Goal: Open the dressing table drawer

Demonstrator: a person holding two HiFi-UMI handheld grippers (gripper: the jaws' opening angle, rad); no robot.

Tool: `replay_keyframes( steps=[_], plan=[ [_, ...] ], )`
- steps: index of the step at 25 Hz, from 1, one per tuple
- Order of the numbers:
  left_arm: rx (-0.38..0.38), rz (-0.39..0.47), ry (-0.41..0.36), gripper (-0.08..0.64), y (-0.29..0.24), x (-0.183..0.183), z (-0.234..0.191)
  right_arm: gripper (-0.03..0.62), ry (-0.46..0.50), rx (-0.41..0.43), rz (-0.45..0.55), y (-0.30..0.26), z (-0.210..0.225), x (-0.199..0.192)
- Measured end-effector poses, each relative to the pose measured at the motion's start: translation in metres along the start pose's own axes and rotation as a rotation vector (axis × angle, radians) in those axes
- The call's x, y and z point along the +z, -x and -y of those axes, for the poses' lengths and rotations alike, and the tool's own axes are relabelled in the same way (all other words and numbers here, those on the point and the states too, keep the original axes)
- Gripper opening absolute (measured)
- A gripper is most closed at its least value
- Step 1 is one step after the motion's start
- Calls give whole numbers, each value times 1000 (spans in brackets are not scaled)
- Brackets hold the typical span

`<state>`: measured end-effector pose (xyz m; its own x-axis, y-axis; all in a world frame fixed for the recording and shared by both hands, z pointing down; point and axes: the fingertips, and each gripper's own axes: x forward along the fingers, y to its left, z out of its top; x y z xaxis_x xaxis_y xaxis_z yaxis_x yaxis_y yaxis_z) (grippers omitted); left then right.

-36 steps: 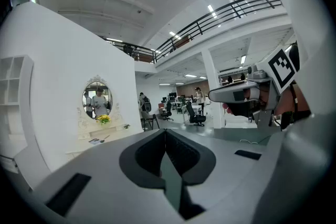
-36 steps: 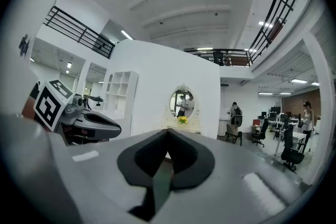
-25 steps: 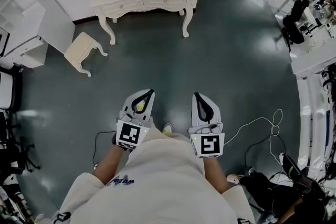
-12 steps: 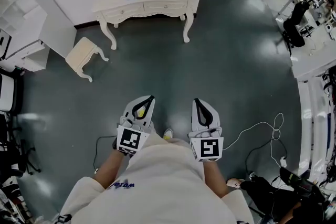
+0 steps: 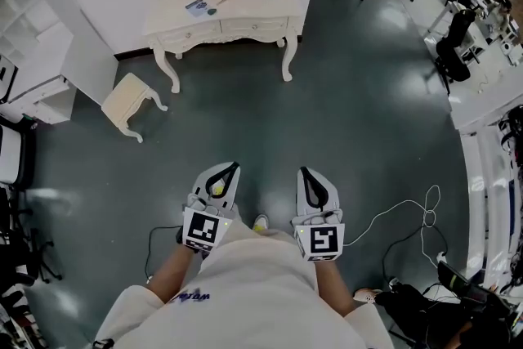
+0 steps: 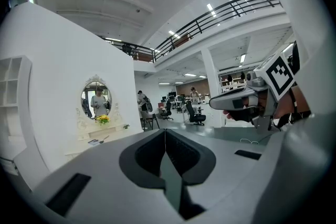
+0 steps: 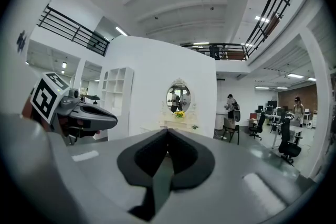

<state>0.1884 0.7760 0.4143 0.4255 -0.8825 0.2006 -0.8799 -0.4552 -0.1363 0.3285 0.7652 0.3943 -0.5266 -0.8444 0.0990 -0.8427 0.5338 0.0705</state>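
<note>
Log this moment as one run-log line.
stage: drawer not yet reached | left gripper: shut, empty | right gripper: shut, empty | dressing table: ahead, across open floor | drawer: closed

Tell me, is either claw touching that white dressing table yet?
Apart. The head view shows the left claw and right claw over dark floor, with the dressing table far ahead.

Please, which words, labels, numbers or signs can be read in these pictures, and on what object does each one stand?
No text can be read with certainty.
Blue print on the person's shirt: blurred, unreadable.
Leaflet on the dressing table: too small to read.
Square markers on the left claw and the right claw: black-and-white patterns only, no letters or digits.
</note>
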Motion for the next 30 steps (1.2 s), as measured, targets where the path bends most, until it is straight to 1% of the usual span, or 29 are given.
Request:
replay_keyframes(
  steps=[4, 7, 12, 17, 21, 24, 30],
  plan=[
    [9, -14, -1, 9, 0, -4, 1, 11, -11, -9, 12, 3, 3, 0],
    [16, -22, -3, 31, 1, -8, -1, 11, -16, -9, 25, 3, 3, 1],
    [8, -41, -24, 143, -1, -8, -4, 12, -25, -19, 36, -1, 2, 3],
    [13, -32, -31, 258, -2, -7, -3, 14, -29, -27, 45, 0, 4, 4],
    [13, -17, -25, 315, 0, -5, -4, 38, -27, -26, 38, 0, 3, 4],
    [15, -15, -19, 329, 0, -5, -7, 65, -15, -17, 24, -4, 1, 3],
    [35, 7, -9, 339, 2, -1, -9, 91, -33, -29, 21, -5, 5, 0]
  ],
)
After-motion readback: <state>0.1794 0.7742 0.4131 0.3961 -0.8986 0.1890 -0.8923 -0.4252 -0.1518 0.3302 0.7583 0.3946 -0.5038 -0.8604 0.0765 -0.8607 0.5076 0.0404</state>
